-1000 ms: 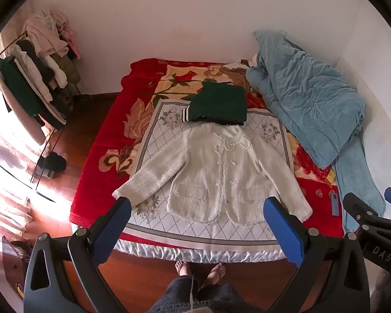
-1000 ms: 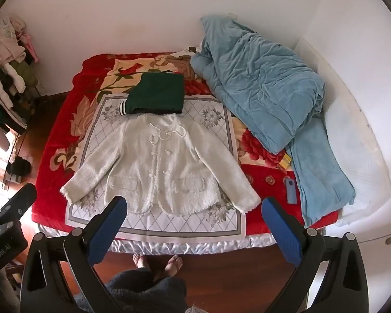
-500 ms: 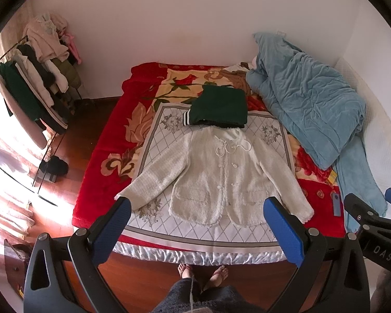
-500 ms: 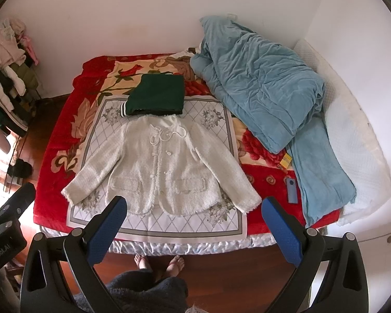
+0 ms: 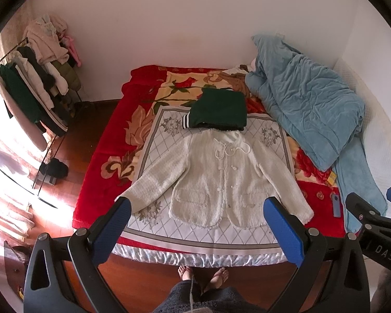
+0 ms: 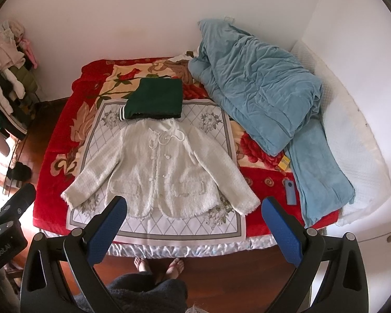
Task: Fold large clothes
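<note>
On the bed [image 5: 104, 161], we find the white jacket [image 5: 221, 180] lying flat, buttoned, sleeves spread, its collar touching a folded green garment [image 5: 219, 109]. A blue duvet [image 6: 260, 91] lies heaped beside them. We note the left hand-held gripper [image 5: 198, 224] and right hand-held gripper [image 6: 195, 221] both spread wide, holding nothing.

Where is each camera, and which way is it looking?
Left wrist: sits on the left claw, high at the bed's foot, looking down at the white jacket; feet show below.
Right wrist: sits on the right claw, same direction, more toward the blue quilt; feet too.
Both share: jacket, green garment, quilt.
</note>
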`<action>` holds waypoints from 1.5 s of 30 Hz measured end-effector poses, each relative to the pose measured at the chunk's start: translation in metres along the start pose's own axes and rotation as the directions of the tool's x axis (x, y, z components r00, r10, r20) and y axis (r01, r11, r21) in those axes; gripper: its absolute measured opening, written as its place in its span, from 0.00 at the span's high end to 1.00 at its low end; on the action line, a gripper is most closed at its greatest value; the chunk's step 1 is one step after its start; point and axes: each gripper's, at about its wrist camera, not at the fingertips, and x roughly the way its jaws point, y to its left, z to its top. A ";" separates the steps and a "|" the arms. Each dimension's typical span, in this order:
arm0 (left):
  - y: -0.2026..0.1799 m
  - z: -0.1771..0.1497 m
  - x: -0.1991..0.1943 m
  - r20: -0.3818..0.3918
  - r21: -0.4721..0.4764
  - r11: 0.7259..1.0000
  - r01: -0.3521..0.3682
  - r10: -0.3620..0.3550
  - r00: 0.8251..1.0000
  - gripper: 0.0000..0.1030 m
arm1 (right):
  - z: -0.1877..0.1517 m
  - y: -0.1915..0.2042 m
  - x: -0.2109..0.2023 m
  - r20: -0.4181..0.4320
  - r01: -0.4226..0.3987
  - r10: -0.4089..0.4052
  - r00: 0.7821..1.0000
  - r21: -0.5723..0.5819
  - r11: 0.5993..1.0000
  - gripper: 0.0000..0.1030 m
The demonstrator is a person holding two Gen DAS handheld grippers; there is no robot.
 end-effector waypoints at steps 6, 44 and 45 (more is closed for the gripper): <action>-0.002 0.010 -0.003 0.004 0.003 1.000 -0.002 0.002 1.000 0.00 | 0.004 0.000 -0.004 0.004 -0.003 0.003 1.000 0.001 1.000 0.00; -0.004 0.022 -0.008 0.020 0.005 1.000 -0.003 0.002 1.000 0.00 | 0.006 0.001 -0.010 0.019 -0.013 0.013 1.000 0.011 1.000 0.00; -0.004 0.022 -0.008 0.021 0.005 1.000 -0.002 0.002 1.000 0.00 | 0.010 0.003 -0.011 0.018 -0.013 0.013 1.000 0.012 1.000 0.00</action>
